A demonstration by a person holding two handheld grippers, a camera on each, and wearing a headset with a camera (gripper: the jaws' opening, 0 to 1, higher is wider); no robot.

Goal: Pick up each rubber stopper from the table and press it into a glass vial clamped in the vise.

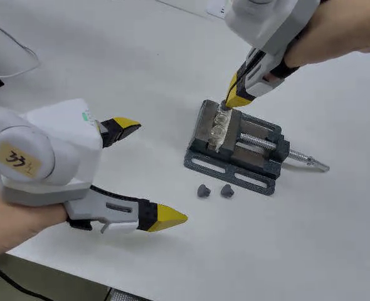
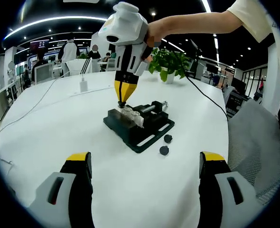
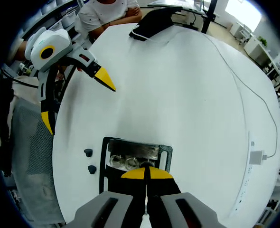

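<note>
The right claw (image 1: pixel 229 102), jaws together, points down onto the end vial (image 1: pixel 221 116) in the vise (image 1: pixel 232 168) at frame centre. Two stoppers (image 1: pixel 203 190) lie on the counter (image 1: pixel 141 56) just below the vise, right of the wide-open left claw (image 1: pixel 162 172), which is nearer.

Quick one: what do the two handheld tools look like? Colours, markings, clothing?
Both match: white-grey moulded bodies, black jaw sections, pointed yellow tips. The left tool carries a round yellow sticker with handwritten "33"; I can read no marking on the right tool. The person wears a pale short sleeve.
</note>
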